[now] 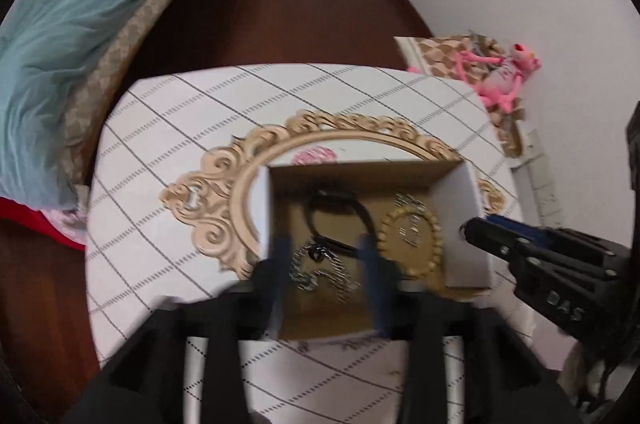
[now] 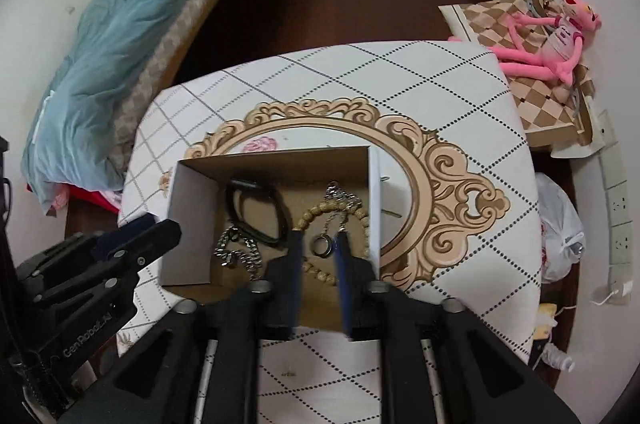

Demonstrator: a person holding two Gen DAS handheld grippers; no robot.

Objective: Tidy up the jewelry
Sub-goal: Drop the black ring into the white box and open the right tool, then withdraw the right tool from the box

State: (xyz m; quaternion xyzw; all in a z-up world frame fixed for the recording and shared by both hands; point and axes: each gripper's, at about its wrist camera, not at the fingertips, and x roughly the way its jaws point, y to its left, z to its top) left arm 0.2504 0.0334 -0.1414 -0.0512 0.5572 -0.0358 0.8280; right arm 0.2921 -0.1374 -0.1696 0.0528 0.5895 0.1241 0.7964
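Two hand-held grippers, left hand-held gripper [image 1: 325,266] and right hand-held gripper [image 2: 319,256], hang part-open and empty above the shallow brown cardboard box [image 2: 192,192], so jewelry there seems gathered together.

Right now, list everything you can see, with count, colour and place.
Cardboard box: one, white outside, brown inside, on the table.
Table: one, white diamond pattern.
Black band: one, in box.
Silver chain: one, in box, front left.
Bead bracelet: one, tan, in box, right.
Ring: one, dark metal, inside the bracelet's loop.
Pink plush toy: one, on checkered surface, far right.
Blue blanket: one, left.
Left gripper: black, open over box.
Right gripper: black, open over ring.
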